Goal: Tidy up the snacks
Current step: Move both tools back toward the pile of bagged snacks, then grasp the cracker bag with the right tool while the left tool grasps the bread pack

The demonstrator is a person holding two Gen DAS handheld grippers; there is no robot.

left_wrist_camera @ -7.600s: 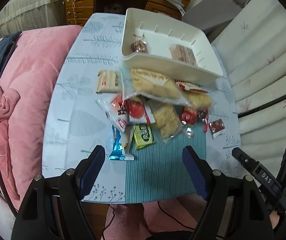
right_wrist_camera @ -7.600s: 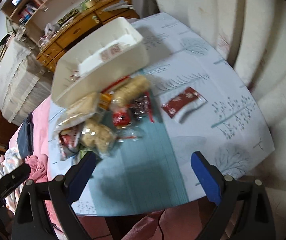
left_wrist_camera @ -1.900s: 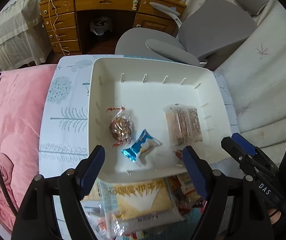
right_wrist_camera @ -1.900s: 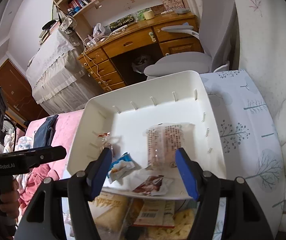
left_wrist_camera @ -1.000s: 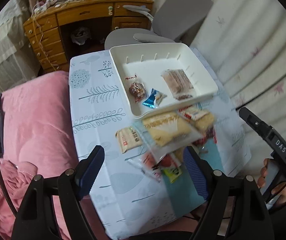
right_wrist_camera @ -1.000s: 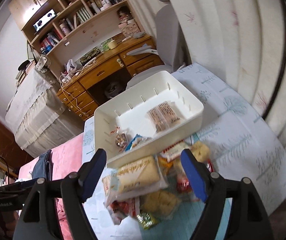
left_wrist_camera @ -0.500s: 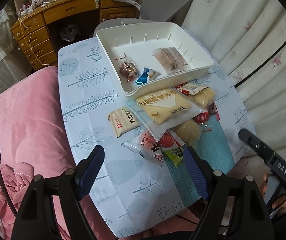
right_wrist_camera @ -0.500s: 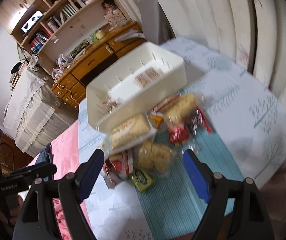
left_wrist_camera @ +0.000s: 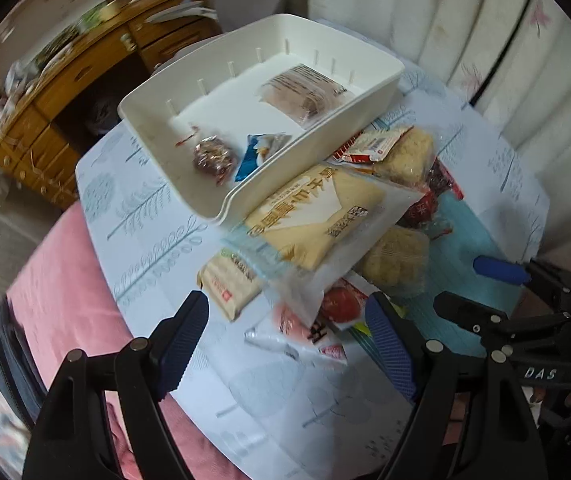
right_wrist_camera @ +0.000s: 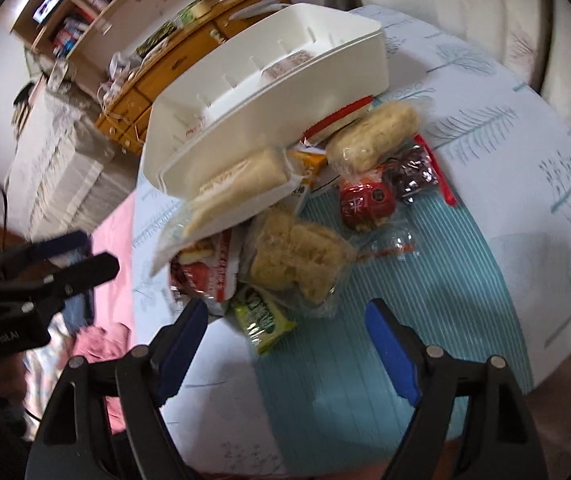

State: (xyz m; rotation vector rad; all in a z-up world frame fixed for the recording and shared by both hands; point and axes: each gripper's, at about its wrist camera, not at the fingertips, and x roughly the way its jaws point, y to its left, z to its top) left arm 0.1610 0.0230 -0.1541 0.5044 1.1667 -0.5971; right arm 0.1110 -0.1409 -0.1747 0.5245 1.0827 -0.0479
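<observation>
With both the left gripper (left_wrist_camera: 285,332) and right gripper (right_wrist_camera: 285,332) spread and empty, we judge the green packet (right_wrist_camera: 263,322) near the table's (right_wrist_camera: 485,92) front edge light, crinkly and slippery, best pinched across its flat middle.

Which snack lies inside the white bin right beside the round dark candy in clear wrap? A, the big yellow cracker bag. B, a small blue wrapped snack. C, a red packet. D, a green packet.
B: in the left wrist view the small blue wrapped snack lies in the white bin next to the round dark candy.
</observation>
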